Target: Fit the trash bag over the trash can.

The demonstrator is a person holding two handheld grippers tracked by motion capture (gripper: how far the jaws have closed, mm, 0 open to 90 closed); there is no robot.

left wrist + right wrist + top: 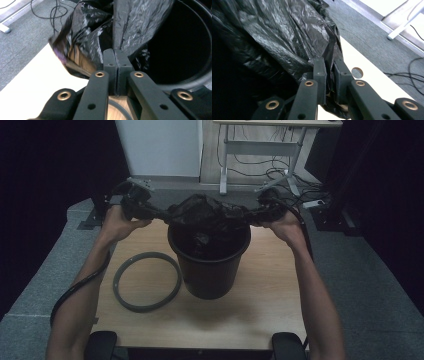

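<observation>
With both the left tool (154, 213) and right tool (252, 213) clamped on the black bag (205, 212) above the bin (209, 270), a hard outward pull could tear the thin plastic or tip the bin toward the ring (146, 281) at nine o'clock.

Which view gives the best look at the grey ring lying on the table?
The high view: the whole grey ring lies flat on the wooden table, left of the black bin and apart from it. The left gripper view catches just a short arc of it under the jaws.
</observation>
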